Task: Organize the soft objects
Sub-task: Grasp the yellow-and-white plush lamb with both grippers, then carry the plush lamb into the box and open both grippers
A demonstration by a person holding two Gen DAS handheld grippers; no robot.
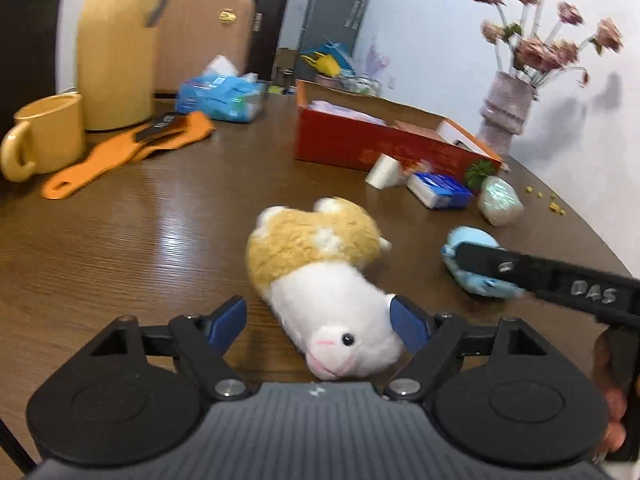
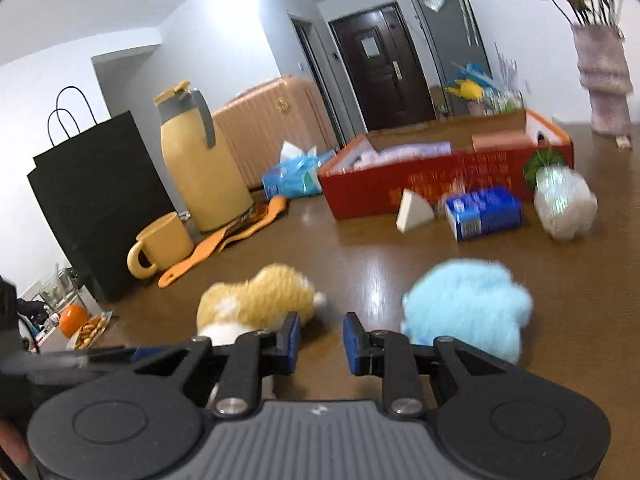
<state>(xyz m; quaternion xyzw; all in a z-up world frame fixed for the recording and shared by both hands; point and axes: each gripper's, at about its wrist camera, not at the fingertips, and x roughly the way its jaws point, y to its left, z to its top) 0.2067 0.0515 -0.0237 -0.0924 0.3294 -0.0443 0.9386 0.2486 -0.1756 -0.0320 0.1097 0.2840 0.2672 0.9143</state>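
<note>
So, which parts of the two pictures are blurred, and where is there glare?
Left wrist view: the flowers are smeared, the hamster plush is fairly sharp, and glare streaks the table. Right wrist view: the blue plush and tissue pack are blurred, with glare on the table.

Hamster plush (image 1: 316, 264) on table (image 1: 160, 248), box (image 1: 360, 144) behind, mug (image 1: 44, 136) far left
</note>
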